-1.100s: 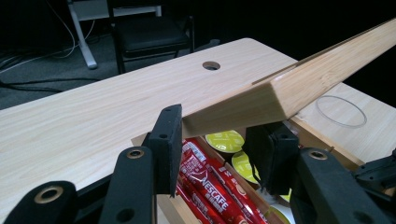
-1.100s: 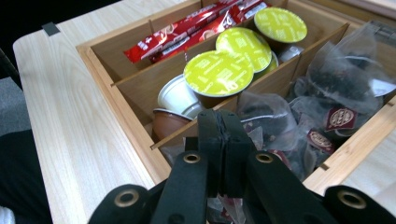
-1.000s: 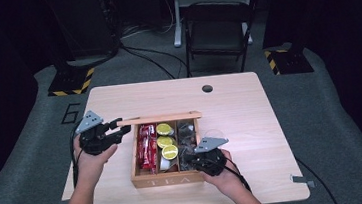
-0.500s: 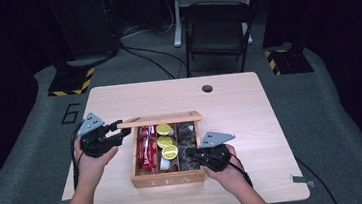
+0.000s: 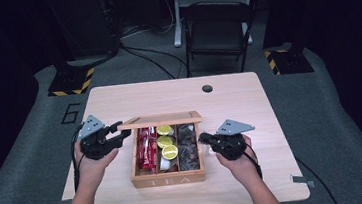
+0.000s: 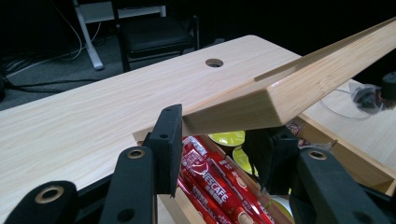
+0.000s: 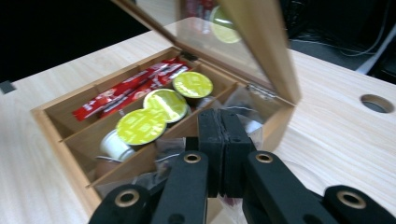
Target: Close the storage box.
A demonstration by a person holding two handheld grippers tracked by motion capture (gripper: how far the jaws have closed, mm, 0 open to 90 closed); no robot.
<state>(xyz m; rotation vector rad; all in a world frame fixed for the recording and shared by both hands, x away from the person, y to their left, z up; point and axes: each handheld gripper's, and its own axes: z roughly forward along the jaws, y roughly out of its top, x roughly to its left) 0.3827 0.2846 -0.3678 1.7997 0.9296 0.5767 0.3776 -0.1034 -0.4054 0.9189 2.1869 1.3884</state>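
Left gripper (image 5: 120, 129): jaws clamped on the corner of the raised lid (image 5: 163, 120) of the wooden box (image 5: 168, 176), one pad either side of the lid edge in the left gripper view (image 6: 219, 140). Lid is held tilted up, hinged at the far side of the box; its glass pane is seen from the right gripper view (image 7: 219, 46), reflecting a yellow-green top

"TEA" is read on the box's near front wall in the high view. "6" is marked on the grey floor mat (image 5: 71, 113), beyond and left of the left gripper

Box contents, left to right: red stick sachets (image 5: 147, 148) in the left compartment, printed "NESCAFÉ" as read in the left gripper view (image 6: 212, 186), lying directly below and just ahead of the left jaws. Middle compartment: three capsules with yellow-green lids (image 5: 166, 141); no writing legible on them. Right compartment: dark clear-wrapped packets (image 5: 188, 146), labels too blurred to read

Right gripper (image 5: 203, 139): jaws pressed together, pads touching face to face in the right gripper view (image 7: 219, 144); a bit of clear wrapper is seen at the tips, held or not cannot be told. Tip sits just beside the box's right wall, at the right compartment's edge, box lying to its left. Table (image 5: 249, 100) has a round cable hole (image 5: 207, 88) well beyond both grippers
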